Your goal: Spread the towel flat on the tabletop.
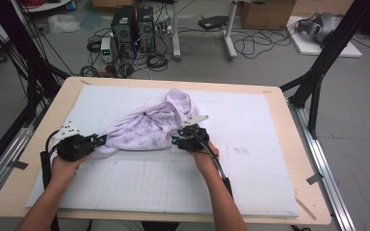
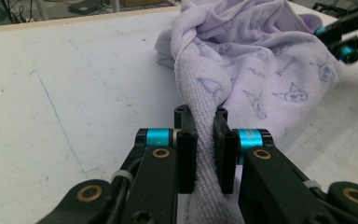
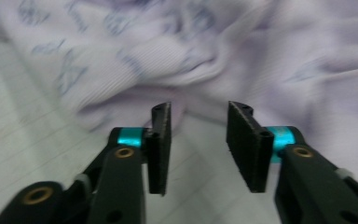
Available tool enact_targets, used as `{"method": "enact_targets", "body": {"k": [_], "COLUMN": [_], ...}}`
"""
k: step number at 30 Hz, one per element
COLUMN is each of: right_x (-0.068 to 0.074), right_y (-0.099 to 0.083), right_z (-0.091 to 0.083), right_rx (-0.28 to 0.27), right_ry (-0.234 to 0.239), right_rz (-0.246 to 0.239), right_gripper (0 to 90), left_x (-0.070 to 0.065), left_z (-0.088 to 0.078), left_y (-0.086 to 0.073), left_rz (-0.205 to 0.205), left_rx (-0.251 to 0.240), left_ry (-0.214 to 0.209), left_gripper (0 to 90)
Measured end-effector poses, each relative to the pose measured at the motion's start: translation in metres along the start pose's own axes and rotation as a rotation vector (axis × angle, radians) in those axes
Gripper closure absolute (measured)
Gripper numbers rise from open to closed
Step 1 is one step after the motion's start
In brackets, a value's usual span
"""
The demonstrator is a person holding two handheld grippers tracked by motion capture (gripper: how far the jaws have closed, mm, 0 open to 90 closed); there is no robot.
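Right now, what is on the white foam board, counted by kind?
Lilac terry towel with small printed figures, crumpled: 1
Black hand-held tongs with blue joints: 2, the left tongs shut on the towel's edge, the right tongs open just short of the cloth
White gridded foam board on the wooden table: 1
Total: 4

Even, soft light; right gripper view blurred (motion).

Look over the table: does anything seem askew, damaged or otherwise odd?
The lilac printed towel lies bunched and twisted on the white mat, not flat. The left gripper pinches one rolled edge; the right gripper is open just short of the cloth. No spills or damage visible.
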State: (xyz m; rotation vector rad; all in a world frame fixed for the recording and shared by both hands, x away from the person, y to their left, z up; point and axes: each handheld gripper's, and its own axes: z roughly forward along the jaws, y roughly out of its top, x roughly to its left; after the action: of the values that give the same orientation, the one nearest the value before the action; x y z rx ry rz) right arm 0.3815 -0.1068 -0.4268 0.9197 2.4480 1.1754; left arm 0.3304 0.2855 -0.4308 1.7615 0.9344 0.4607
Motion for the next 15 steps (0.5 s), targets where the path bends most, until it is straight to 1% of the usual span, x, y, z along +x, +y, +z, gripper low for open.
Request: {"method": "enact_targets", "body": {"k": [2,3,4,6,8,9,10,12,13,14,15], "right_x": [0.008,0.011,0.014,0.017,0.015,0.012,0.011,0.009,0.011,0.012,0.012], "right_y": [0.002,0.003,0.004,0.004,0.002,0.001,0.0,-0.001,-0.001,-0.001,0.0], "right_z": [0.003,0.006,0.009,0.019,0.026,0.028,0.029,0.029,0.029,0.028,0.025], "right_rx": [-0.008,-0.02,-0.014,0.039,0.06,0.053,0.048,0.043,0.049,0.058,0.067], "right_ry": [0.009,0.027,0.026,0.001,-0.001,0.01,0.021,0.083,0.099,0.103,0.111], "right_rz": [-0.007,-0.002,-0.003,-0.026,0.007,0.035,0.059,0.08,0.085,0.07,0.067], "right_gripper": [62.8,62.3,60.7,58.4,56.2,56.4,60.7,78.6,82.7,85.0,86.7], "left_x": [0.0,0.0,0.0,0.0,-0.001,-0.001,-0.001,0.0,0.0,-0.001,-0.001], "left_z": [0.0,-0.001,-0.001,0.0,-0.001,-0.001,-0.001,-0.001,-0.001,-0.001,-0.001], "left_y": [0.0,0.0,0.0,0.0,0.0,0.0,0.0,0.0,0.0,0.0,0.001], "left_rz": [-0.003,-0.005,-0.004,-0.004,-0.002,-0.002,-0.001,0.0,0.0,0.0,0.0], "left_rx": [-0.006,-0.008,-0.008,-0.007,-0.007,-0.007,-0.006,-0.005,-0.005,-0.006,-0.008], "left_ry": [0.001,0.001,-0.001,-0.001,0.0,0.0,-0.001,-0.002,-0.002,-0.003,-0.003], "left_gripper": [82.4,82.4,82.4,82.4,82.4,82.4,82.4,82.4,82.4,82.4,82.4]}}
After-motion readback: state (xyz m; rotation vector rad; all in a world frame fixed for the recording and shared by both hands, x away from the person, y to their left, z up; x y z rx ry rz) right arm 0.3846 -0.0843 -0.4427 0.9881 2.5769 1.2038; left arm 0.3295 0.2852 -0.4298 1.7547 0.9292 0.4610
